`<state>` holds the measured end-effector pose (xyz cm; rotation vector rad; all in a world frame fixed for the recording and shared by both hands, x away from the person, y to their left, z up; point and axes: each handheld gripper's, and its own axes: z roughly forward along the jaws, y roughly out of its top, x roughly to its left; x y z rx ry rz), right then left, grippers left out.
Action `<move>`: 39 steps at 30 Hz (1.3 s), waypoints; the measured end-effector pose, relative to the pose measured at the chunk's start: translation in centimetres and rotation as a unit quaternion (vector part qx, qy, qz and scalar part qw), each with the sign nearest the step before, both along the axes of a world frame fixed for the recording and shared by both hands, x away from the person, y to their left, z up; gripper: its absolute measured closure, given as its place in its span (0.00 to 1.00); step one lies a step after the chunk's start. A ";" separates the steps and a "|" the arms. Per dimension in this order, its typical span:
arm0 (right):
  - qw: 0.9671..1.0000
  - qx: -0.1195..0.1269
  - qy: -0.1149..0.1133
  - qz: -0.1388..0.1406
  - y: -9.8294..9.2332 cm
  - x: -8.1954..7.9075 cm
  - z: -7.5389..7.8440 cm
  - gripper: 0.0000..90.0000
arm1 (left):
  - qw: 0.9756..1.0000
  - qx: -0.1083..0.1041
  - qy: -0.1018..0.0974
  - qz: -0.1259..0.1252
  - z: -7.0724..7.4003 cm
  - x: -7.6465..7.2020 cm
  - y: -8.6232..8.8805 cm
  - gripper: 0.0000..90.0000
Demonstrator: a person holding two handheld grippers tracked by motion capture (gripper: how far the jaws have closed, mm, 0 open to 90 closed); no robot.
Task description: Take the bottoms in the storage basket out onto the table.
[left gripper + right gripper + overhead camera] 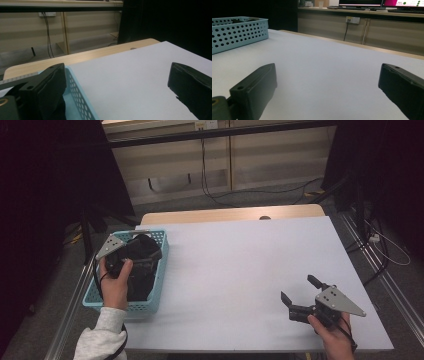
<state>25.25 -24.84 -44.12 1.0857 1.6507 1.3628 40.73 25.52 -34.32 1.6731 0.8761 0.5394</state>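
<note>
So the left gripper point(142, 251) is hanging right over the light blue basket point(161, 270) at the left edge of the table point(240, 265), and there's a dark bundle point(142, 280) sitting inside it, looks like black cloth but honestly too dark to say for sure. My read is this is the reach-in step: going for the stuff in the basket, nothing picked up yet. The left gripper view shows its jaws spread wide with nothing between them, one jaw over the basket's inside and the other out over the white tabletop, so it's straddling the basket's right wall point(80, 100). Next move probably calls for shifting over so both jaws clear that wall, then dipping down onto the bundle and closing. The right gripper point(300, 296) is well apart, near the front right corner, resting low over the bare table, jaws also wide apart and holding nothing. Its own view is neat because it shows the basket point(239, 32) side-on with all the holes, plus monitors point(382, 3) on a back counter that the high view doesn't catch. The high view is what gives you the bundle and both hands together.
</note>
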 end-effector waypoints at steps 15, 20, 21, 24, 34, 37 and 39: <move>1.000 0.002 0.000 -0.006 -0.5 -0.4 0.0 0.01 | 1.000 0.006 0.017 0.021 -0.5 3.7 1.7 0.02; 1.000 0.003 -0.001 -0.006 -0.6 -0.5 0.0 0.01 | 0.999 0.015 0.027 0.031 -1.4 4.7 1.9 0.02; 1.000 0.003 0.000 -0.008 -0.7 -0.5 0.0 0.01 | 0.999 0.014 0.031 0.034 -1.6 4.8 2.0 0.02; 1.000 0.003 -0.001 -0.007 -0.7 -0.6 0.0 0.01 | 0.998 0.020 0.040 0.042 -2.1 5.3 2.4 0.02; 1.000 0.003 -0.001 -0.008 -0.9 -0.7 0.0 0.01 | 0.996 0.022 0.070 0.059 -3.9 6.7 3.8 0.03; 1.000 0.004 -0.001 -0.008 -0.9 -0.7 0.0 0.01 | 0.994 0.032 0.076 0.072 -4.3 7.0 4.3 0.03; 1.000 0.004 0.000 -0.008 -0.9 -0.7 0.0 0.01 | 0.993 0.041 0.081 0.078 -4.6 7.2 4.6 0.03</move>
